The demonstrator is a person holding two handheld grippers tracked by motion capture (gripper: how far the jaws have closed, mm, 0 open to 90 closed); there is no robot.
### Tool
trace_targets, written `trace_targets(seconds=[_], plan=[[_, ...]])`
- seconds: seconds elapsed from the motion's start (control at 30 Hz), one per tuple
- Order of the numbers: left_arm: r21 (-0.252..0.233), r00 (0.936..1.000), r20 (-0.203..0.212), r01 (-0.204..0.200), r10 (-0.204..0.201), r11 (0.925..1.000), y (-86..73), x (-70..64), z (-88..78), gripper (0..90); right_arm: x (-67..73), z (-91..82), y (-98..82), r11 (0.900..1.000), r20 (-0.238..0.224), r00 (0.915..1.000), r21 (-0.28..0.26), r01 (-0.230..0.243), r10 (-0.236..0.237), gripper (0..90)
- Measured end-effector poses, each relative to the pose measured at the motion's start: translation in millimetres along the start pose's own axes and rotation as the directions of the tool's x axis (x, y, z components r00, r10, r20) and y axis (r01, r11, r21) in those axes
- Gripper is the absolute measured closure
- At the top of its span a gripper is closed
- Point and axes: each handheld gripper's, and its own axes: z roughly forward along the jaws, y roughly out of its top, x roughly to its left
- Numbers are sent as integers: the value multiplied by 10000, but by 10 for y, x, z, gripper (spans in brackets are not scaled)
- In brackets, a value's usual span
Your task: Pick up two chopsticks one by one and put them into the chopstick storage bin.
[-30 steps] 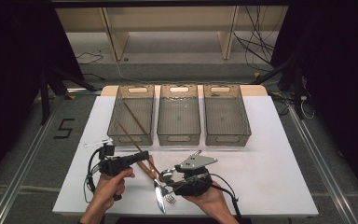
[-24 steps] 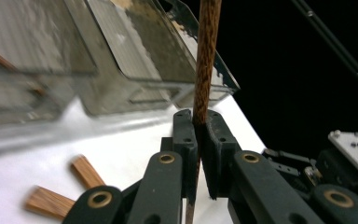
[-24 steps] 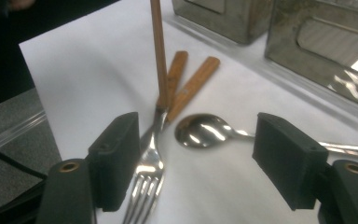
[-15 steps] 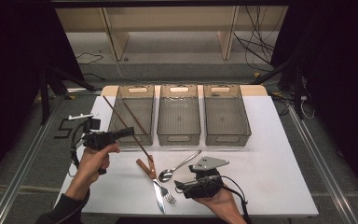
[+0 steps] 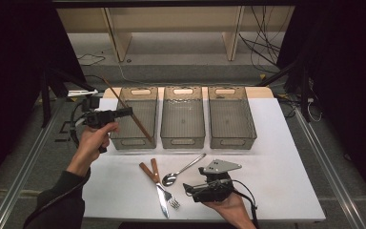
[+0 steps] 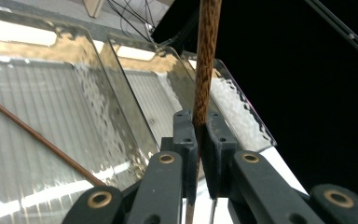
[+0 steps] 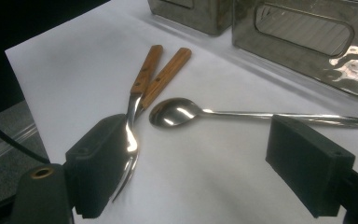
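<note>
- The left tongs [image 5: 124, 112] are pinching a dark wooden chopstick [image 5: 129, 114] near its middle, the pads pressed tight on it in the left gripper view; in the high view the stick slants over the left bin [image 5: 134, 118], upper end past the bin's far corner, lower end over its near wall
- A second chopstick [image 6: 42, 140] already lies slanting inside that left bin, so I judge the held one belongs beside it
- To do it well: tip the stick roughly level, line it up with the bin's long side, lower it inside the walls before letting go; released aslant, an end may catch on the rim and the stick may tip out
- The right tongs [image 7: 214, 172] have just been opening and stand spread, nothing between them; they hang low over the bench [image 5: 286, 162], just by the spoon [image 7: 177, 112], with the fork [image 7: 137, 100] and a wooden-handled knife [image 7: 165, 77] lying side by side
- The middle bin [image 5: 183, 117] and right bin [image 5: 231, 117] look empty
</note>
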Motion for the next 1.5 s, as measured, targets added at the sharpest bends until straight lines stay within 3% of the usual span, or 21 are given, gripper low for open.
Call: trace_targets(seconds=[0.27,0.5,0.73,0.93,1.5], plan=[[78,9974,-722,74,-68,9999,157,141,118,846,-4,-10,-14,10000,0,10000,15,-84,84,207],[108,9923,-1150,473,-457,9988,209,284,241,846,-5,3,-22,10000,-2,10000,20,-16,16,208],[432,9846,-1668,598,-518,9973,225,369,415,845,5,-9,-18,10000,-23,10000,4,-28,28,207],[924,9828,-1725,824,-655,9923,155,413,547,844,-2,-36,-13,9999,-54,10000,-108,-73,72,201],[1556,9787,-1899,1083,-779,9819,22,453,706,842,6,-77,-7,9993,-82,10000,-363,-20,17,191]])
